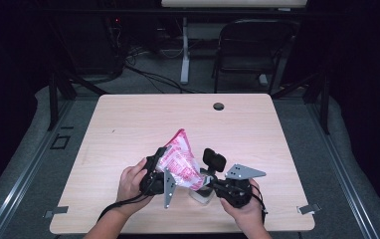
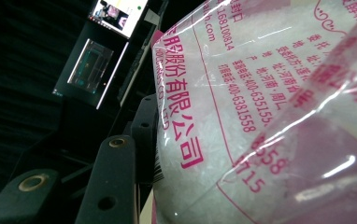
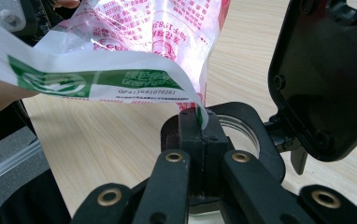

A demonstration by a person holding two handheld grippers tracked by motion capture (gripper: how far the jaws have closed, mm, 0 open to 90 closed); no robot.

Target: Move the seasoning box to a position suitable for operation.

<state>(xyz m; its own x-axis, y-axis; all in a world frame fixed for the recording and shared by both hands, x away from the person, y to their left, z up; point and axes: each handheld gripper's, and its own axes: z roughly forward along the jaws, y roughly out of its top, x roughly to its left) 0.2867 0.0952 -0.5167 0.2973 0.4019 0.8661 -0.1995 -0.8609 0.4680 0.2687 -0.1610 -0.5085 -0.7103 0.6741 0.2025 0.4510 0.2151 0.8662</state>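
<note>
Now one pink-printed bag (image 1: 180,162) hangs between two tools: left tool (image 1: 159,167) and right tool (image 3: 200,122) both clamp it.

On the bag (image 2: 260,116) I can read pink Chinese words "股份有限公司", the number "400-6381558" and "CO.,LTD". On its white flap (image 3: 120,79) I see a green band with "Green Food" and "GF411681070261" under it.

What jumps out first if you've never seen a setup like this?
The pink-printed plastic bag of white grains, held up over the near-middle of the wooden table between two hand-held grippers. The right gripper has its fingers pinched on the bag's white-and-green corner, above a small clear jar. The left gripper holds the bag's other side.
</note>
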